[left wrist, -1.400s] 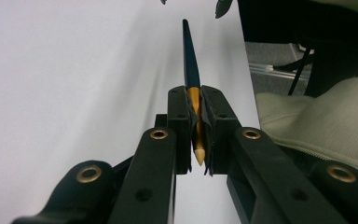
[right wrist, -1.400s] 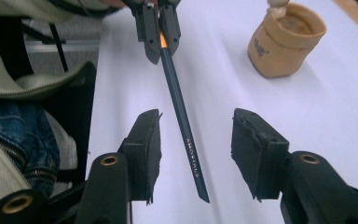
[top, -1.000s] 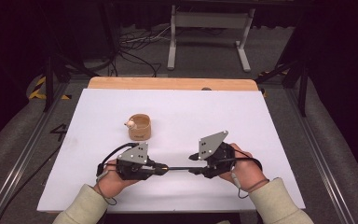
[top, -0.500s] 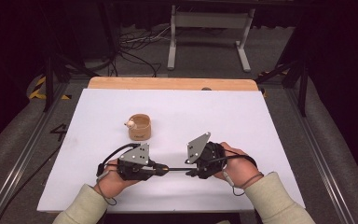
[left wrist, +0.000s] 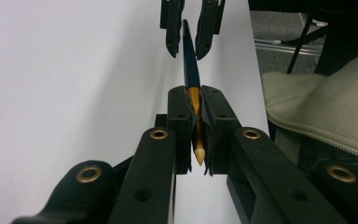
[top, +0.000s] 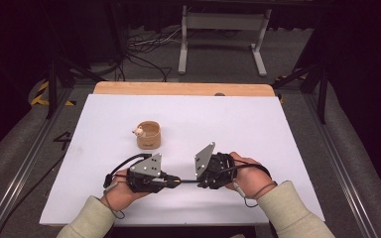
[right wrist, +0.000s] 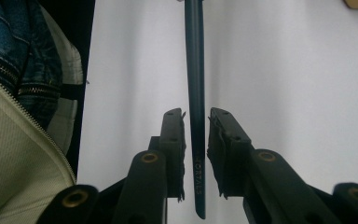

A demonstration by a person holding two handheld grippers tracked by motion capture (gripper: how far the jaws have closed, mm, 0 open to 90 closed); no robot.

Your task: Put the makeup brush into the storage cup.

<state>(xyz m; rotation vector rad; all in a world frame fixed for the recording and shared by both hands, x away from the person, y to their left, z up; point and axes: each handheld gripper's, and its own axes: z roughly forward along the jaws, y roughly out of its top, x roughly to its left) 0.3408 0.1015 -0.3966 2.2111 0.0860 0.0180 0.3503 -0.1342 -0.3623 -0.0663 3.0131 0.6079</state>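
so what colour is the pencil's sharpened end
Bare tan wood, with a dark blue barrel behind it; the pencil shows best in the left gripper view.

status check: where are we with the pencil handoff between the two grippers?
Done: the left gripper is shut on the pencil near its sharpened tip. In hand: the right gripper is open, its jaws either side of the dark shaft, not gripping. Left: whatever comes next with the pencil; the wooden cup stands apart on the white table.
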